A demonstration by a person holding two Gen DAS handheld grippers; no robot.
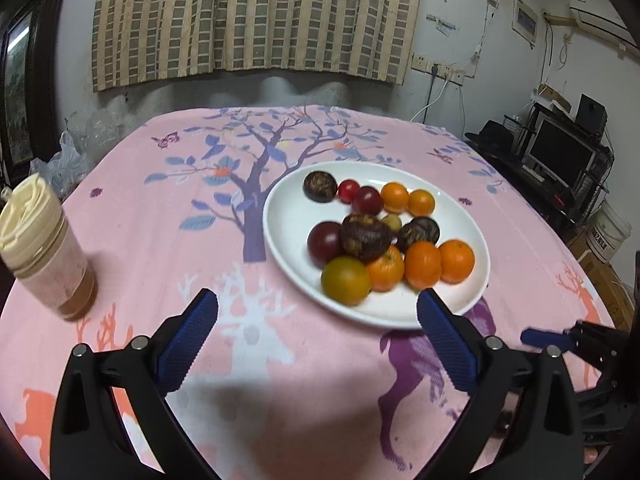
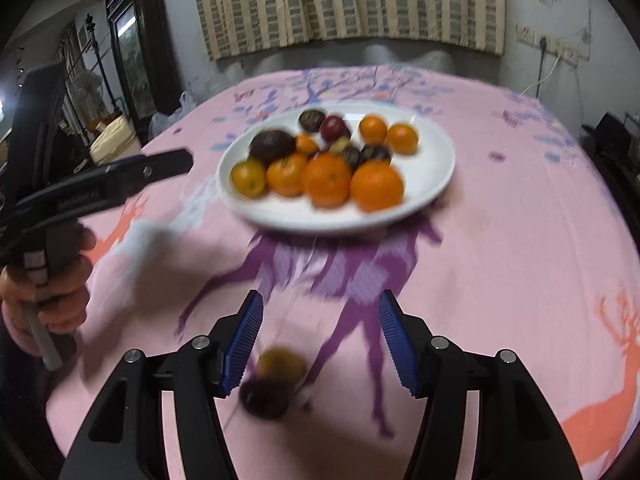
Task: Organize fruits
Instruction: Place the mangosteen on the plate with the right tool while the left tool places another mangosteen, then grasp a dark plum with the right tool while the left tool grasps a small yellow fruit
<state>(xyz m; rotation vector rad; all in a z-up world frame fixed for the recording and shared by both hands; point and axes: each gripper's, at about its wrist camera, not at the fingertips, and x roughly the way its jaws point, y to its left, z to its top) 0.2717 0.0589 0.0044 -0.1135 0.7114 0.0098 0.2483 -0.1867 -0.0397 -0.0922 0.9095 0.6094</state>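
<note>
Presently noted: plate (image 1: 280, 216) right of centre on the pink cloth (image 1: 168, 240), heaped with mixed fruit. Oranges (image 1: 456, 261) grouped at the near right rim, dark purple fruit (image 1: 323, 243) and brown rough-skinned ones (image 1: 365, 237) in the middle and far side, one yellow-green fruit (image 1: 345, 280) nearest the left gripper (image 1: 318, 322). Sorts mingled and touching; sorting judged barely begun.

Left gripper spread wide, nothing between the pads, poised just short of the plate's near rim; judged aimed at the nearest fruit for a clean single pick.

Right gripper (image 2: 320, 338) likewise wide apart and empty, hanging over the cloth near the person. Two fruits off the plate directly below it: one yellowish (image 2: 281, 364), one dark (image 2: 264, 396), side by side, well apart from the plate (image 2: 436, 168). Heavy blur there; exact kind not determinable. Whether these mark a started pile: cannot tell.

Jar (image 1: 44, 248) with cream lid standing upright at the far left, clear of the work.

Risk noted: round fruit on a shallow plate and a soft cloth, liable to roll if nudged; stacked brown fruit liable to topple when neighbours are lifted.
</note>
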